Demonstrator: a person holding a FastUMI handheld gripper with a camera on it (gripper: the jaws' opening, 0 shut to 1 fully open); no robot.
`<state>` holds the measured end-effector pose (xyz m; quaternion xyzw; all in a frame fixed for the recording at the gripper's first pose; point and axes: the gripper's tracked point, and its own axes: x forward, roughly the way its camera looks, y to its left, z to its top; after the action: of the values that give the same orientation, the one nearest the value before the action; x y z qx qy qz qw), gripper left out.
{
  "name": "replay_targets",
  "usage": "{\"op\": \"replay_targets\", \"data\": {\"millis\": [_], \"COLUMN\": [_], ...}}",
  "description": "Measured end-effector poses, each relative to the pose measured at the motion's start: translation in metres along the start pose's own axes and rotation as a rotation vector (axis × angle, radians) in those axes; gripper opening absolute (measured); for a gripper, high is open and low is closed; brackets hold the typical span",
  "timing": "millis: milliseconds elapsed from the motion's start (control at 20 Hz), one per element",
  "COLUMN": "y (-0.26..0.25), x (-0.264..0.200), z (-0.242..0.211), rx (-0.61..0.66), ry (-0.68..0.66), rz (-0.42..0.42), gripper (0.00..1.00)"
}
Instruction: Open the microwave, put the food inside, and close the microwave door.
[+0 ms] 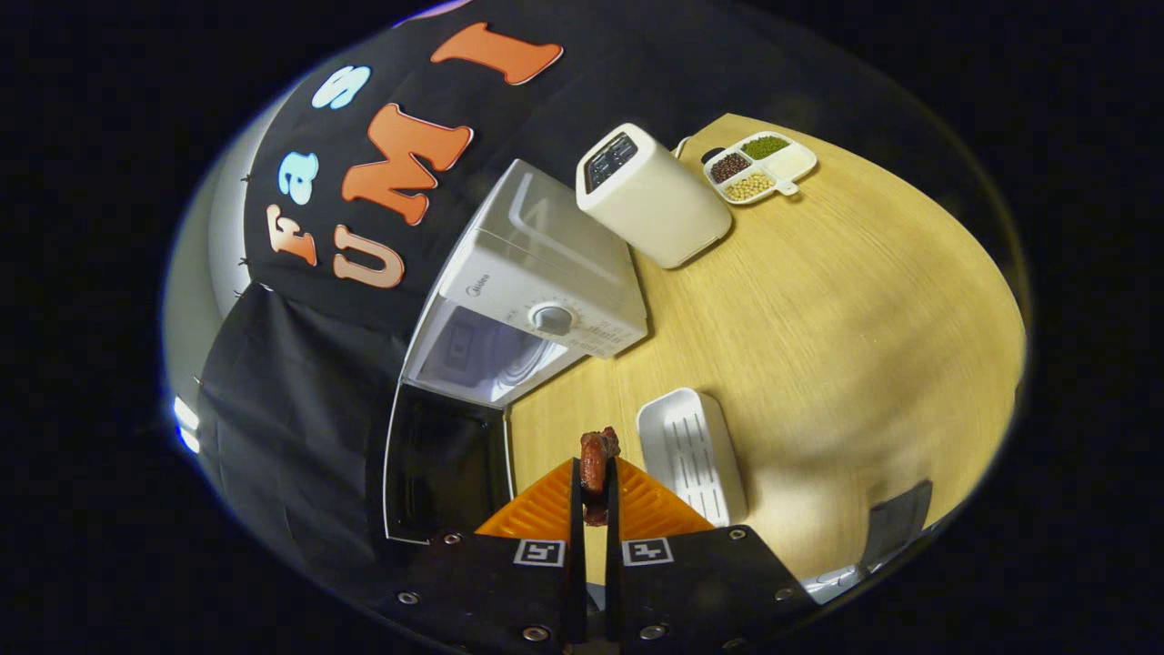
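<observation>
A white microwave (536, 282) stands on the wooden table (818, 300) beyond my fingers, and its whole scene appears tilted. Its dark-glass door (436, 459) hangs wide open, swung toward me, and the pale cavity (482, 355) with a round turntable shows behind it. My gripper (594, 473) is shut on a reddish-brown piece of food (596, 459) that sticks out past the fingertips. The food hangs above the table, just in front of the open door's edge.
A white slotted tray (691, 455) lies on the table just right of my fingers. A white toaster (650, 196) stands beyond the microwave. Farther off sits a divided dish (759, 166) of beans and grains. A dark object (896, 518) lies near the table's edge.
</observation>
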<state>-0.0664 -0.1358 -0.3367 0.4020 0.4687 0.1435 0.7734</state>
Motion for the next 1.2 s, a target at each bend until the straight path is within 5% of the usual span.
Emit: {"op": "replay_targets", "data": {"millis": [550, 1200], "y": [0.127, 0.201], "x": [0.096, 0.212], "z": [-0.062, -0.052], "rx": [0.018, 0.109], "ry": [-0.072, -0.235], "rz": [0.124, 0.183], "gripper": [0.08, 0.08]}}
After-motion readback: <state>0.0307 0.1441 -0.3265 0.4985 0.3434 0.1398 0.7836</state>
